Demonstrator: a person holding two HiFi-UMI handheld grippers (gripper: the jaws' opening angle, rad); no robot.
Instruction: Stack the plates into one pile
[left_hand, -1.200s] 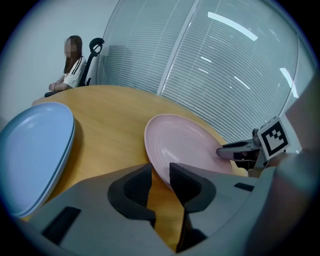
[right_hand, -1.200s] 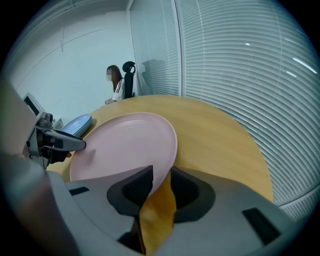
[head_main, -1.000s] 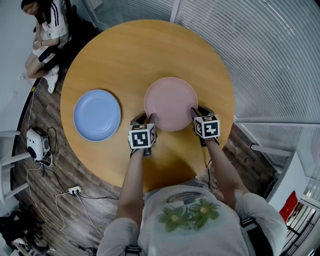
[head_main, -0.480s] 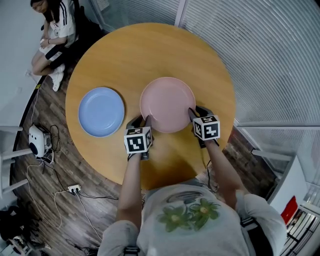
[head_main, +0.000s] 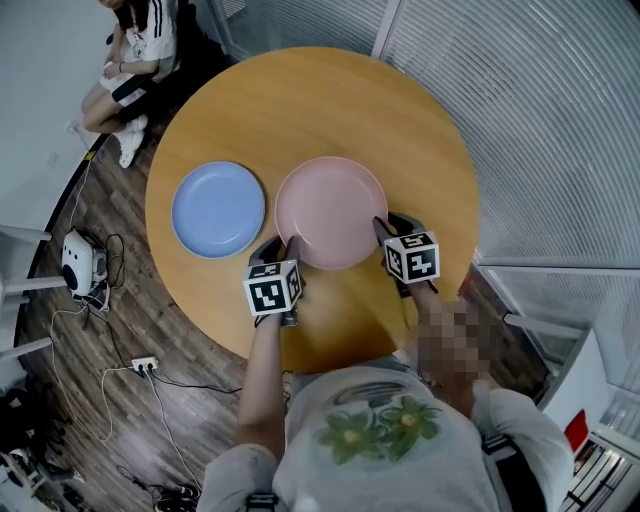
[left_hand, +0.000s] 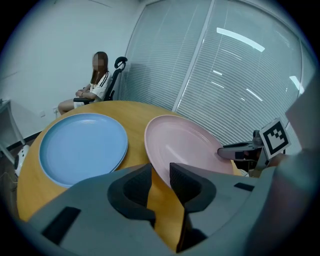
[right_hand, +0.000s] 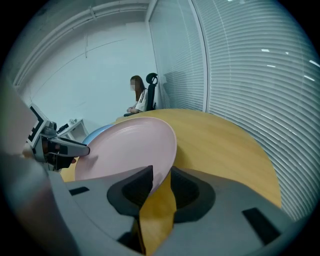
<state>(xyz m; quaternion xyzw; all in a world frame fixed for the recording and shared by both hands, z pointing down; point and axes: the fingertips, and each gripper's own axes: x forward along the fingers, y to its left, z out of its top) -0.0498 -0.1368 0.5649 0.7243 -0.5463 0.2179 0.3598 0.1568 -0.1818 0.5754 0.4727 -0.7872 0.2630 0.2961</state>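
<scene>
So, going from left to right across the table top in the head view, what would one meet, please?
blue plate → left gripper → pink plate, gripped at its rim on both sides → right gripper

pink plate: carried left, now just beside the blue plate
left gripper, right gripper: shifted left with it
</scene>
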